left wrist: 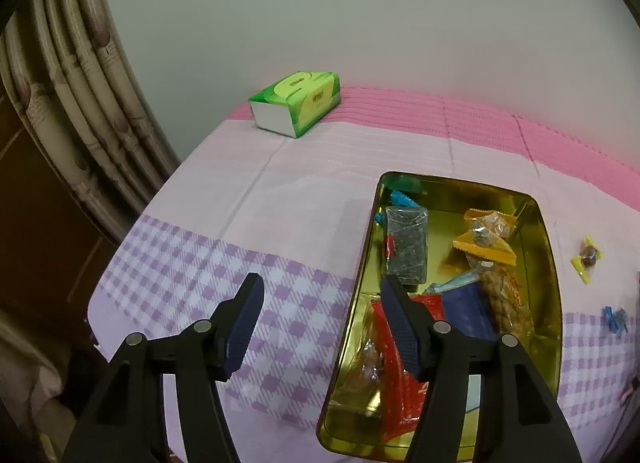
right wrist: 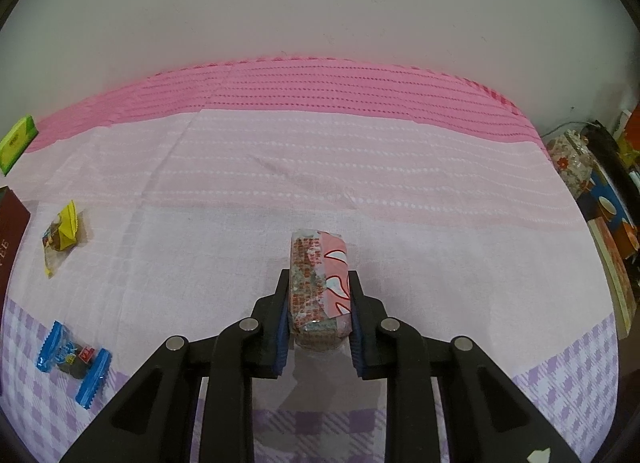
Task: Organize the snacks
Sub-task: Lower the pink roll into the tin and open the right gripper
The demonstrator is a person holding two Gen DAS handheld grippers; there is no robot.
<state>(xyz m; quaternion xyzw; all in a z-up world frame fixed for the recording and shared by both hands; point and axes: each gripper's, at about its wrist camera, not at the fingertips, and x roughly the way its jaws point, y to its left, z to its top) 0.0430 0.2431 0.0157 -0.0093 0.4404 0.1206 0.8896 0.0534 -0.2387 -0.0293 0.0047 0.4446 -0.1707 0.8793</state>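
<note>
My right gripper (right wrist: 318, 283) is shut on a pink and white wrapped snack block (right wrist: 318, 287), which stands between the pads above the cloth. A yellow wrapped candy (right wrist: 62, 237) and a blue wrapped candy (right wrist: 74, 359) lie on the cloth to the left. In the left wrist view a gold tin (left wrist: 352, 303) holds several snack packets, red, blue, orange and clear. My left gripper (left wrist: 320, 291) is open and empty over the tin's left rim. The yellow candy (left wrist: 587, 257) and blue candy (left wrist: 614, 319) lie right of the tin.
A green tissue box (left wrist: 296, 103) stands at the table's far left, also at the edge of the right wrist view (right wrist: 16, 143). The pink and purple checked cloth (right wrist: 320, 167) covers the table. A curtain (left wrist: 72, 103) hangs at left. Books and clutter (right wrist: 600, 203) sit off the right edge.
</note>
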